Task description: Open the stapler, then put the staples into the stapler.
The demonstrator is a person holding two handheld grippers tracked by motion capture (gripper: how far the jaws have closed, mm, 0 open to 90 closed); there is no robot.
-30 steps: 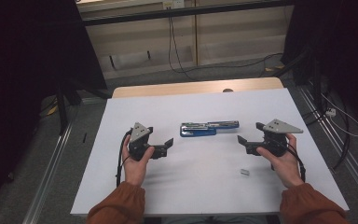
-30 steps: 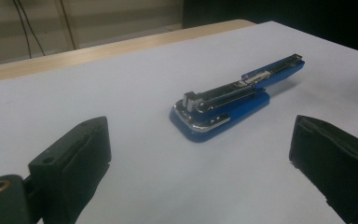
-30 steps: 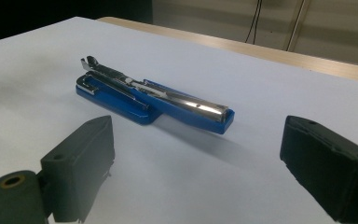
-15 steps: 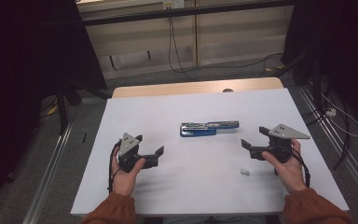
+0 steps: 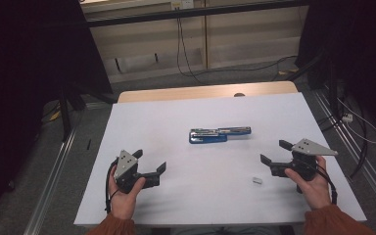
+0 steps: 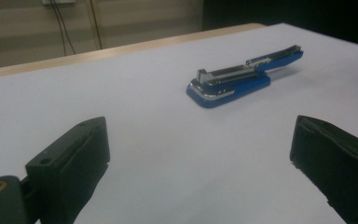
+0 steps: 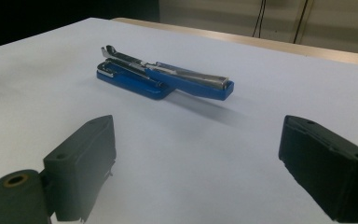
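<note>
A blue stapler [image 5: 219, 134] lies swung fully open and flat near the middle of the white table top [image 5: 176, 117], its metal magazine showing. It lies ahead of both pairs of jaws as the stapler [image 6: 242, 77] and the stapler [image 7: 163, 77]. My left gripper [image 5: 151, 161] is held at the near left, jaws wide apart and empty, pointing right toward the middle. My right gripper [image 5: 275, 152] is at the near right, jaws wide apart and empty, pointing left. A small white strip of staples [image 5: 257, 180] lies on the table just left of the right hand.
The white sheet covers a wooden table whose bare far edge [image 5: 205, 91] shows. Metal rails [image 5: 54, 166] run along the floor at both sides, and cables [image 5: 352, 122] trail on the floor at right. Dark curtains stand at both sides.
Both hands have drawn back toward the near edge and outward, away from the stapler. The stapler has not moved. Both pairs of jaws stay wide apart.
</note>
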